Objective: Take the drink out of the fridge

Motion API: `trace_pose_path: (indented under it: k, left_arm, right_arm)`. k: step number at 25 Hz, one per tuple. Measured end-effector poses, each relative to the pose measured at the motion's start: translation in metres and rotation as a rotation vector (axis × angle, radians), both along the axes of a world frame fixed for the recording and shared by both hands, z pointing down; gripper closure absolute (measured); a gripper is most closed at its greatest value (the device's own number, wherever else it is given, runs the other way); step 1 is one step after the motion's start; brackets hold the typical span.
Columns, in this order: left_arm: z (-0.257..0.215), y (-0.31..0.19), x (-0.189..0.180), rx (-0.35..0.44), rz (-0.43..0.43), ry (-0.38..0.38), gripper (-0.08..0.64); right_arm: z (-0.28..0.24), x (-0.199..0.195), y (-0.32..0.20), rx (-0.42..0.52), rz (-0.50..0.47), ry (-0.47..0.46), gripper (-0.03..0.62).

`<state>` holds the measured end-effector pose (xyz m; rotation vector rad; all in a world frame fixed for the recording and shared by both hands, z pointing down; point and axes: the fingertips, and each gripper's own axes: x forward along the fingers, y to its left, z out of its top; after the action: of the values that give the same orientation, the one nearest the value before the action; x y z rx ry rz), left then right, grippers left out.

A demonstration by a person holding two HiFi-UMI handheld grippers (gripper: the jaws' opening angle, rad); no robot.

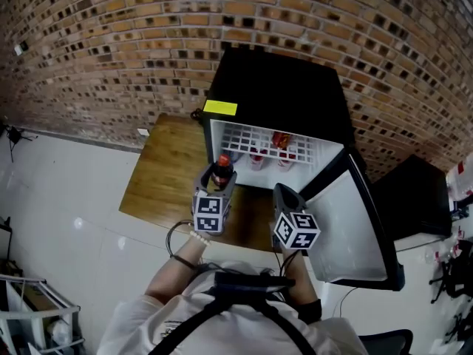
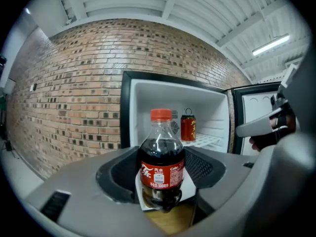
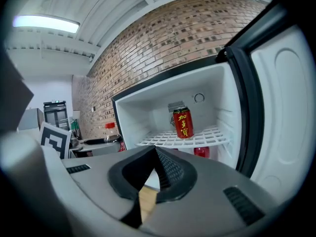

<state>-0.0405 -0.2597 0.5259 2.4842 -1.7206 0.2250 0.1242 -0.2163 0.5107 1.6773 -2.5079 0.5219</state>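
Observation:
A small cola bottle (image 2: 161, 168) with a red cap and red label stands upright between the jaws of my left gripper (image 2: 161, 181), whose pads press on its sides. In the head view the bottle (image 1: 221, 171) and left gripper (image 1: 216, 186) are just outside the open black fridge (image 1: 277, 95), over the wooden table (image 1: 166, 176). My right gripper (image 1: 284, 194) hangs beside it near the fridge door (image 1: 353, 224). Its jaws (image 3: 155, 154) are shut with nothing in them. A red can (image 3: 182, 123) stands on the white wire shelf (image 3: 197, 137).
Another red drink (image 3: 201, 152) sits under the shelf. The door stands wide open to the right. A brick wall (image 1: 111, 58) runs behind the fridge. A black box (image 1: 414, 198) sits at the right, a metal rack (image 1: 37, 309) at the lower left.

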Motion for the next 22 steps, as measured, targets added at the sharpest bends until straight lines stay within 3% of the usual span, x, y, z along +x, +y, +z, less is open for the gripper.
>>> trace_pose_path:
  k: [9,14,22]
  left_arm:
    - [0.089,0.021,-0.074,-0.039,-0.107,-0.018,0.273]
    - [0.140,0.023,-0.088,-0.089,-0.123,-0.028,0.273]
    - [0.183,0.012,-0.100,-0.147,-0.131,-0.043,0.273]
  right_arm:
    - [0.010,-0.040,0.003,-0.017,-0.060,0.016,0.578]
    - [0.017,-0.048,0.004,-0.027,-0.074,0.038,0.578]
    - [0.024,-0.051,0.005,-0.049,-0.071,0.058,0.578]
